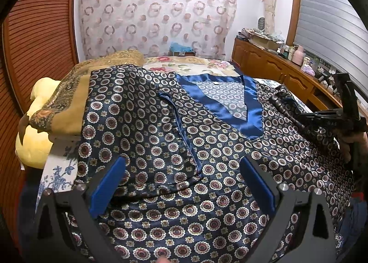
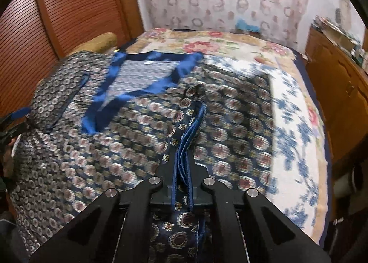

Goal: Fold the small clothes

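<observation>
Right tongs [image 2: 181,145] pinch the satin pyjama top [image 1: 161,125]'s piped sleeve edge to fold it; left tongs [image 1: 181,184] hover gaping, empty.

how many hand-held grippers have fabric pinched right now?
1. The right hand-held gripper is shut on a bunched edge of the patterned satin garment. The left hand-held gripper hangs open over the garment near its front edge, nothing pinched between its pads.

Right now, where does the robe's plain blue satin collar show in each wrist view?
Left wrist: blue satin collar sits upper centre-right, a V on the patterned robe.
Right wrist: collar sits upper left, blurred.
Shared landmark: the ring-patterned curtain behind the bed.
</observation>
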The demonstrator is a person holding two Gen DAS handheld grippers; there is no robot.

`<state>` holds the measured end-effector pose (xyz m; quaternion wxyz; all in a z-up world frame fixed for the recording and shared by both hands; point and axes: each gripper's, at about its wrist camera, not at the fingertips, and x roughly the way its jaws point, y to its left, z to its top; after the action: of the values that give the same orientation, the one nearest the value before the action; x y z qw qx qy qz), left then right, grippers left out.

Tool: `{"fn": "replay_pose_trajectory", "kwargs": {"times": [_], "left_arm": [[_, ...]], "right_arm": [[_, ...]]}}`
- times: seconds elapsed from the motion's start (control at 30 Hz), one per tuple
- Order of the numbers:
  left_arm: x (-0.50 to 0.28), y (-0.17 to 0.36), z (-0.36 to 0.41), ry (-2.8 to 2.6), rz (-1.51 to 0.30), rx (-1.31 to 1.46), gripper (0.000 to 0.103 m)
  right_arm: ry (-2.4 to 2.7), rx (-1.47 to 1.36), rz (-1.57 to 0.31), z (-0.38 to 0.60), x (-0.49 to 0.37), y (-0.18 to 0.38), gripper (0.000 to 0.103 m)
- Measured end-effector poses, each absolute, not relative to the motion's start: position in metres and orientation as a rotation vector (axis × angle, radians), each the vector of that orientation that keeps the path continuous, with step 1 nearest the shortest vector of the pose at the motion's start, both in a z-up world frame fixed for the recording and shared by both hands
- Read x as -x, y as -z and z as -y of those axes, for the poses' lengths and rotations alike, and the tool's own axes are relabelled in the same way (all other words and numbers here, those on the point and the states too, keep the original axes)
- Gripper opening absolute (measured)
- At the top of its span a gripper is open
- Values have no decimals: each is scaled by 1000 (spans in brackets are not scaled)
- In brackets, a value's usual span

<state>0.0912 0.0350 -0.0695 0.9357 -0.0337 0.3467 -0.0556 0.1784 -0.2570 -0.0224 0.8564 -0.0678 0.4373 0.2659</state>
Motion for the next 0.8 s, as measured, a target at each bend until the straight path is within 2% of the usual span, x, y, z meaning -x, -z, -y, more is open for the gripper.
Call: {"fn": "replay_pose_trajectory", "kwargs": {"times": [0.13,0.2,0.27,0.33,0.47,0.7,0.8], "left_arm": [[-91,68,-40,106,-707,72,100],[-91,67,-41,104,-706,71,100],[-90,66,-43,102,-703,69,100],[-91,64,-44,101,-699,68,100],[-92,62,-48,94,-695,62,101],[-98,62,-58,74,-699,63,100],[-100,63,-61,68,-701,59,100]], "right_arm": [[-591,183,-908,234,-169,17,5],[-598,193,-896,228,-166,13,20],[-592,191,-877,230,-166,8,46],[-556,193,-862,235,-171,4,55],[-446,178,-861,263,-190,2,55],[-286,188,-946,300,-232,32,55],[-274,183,-961,305,-237,40,49]]}}
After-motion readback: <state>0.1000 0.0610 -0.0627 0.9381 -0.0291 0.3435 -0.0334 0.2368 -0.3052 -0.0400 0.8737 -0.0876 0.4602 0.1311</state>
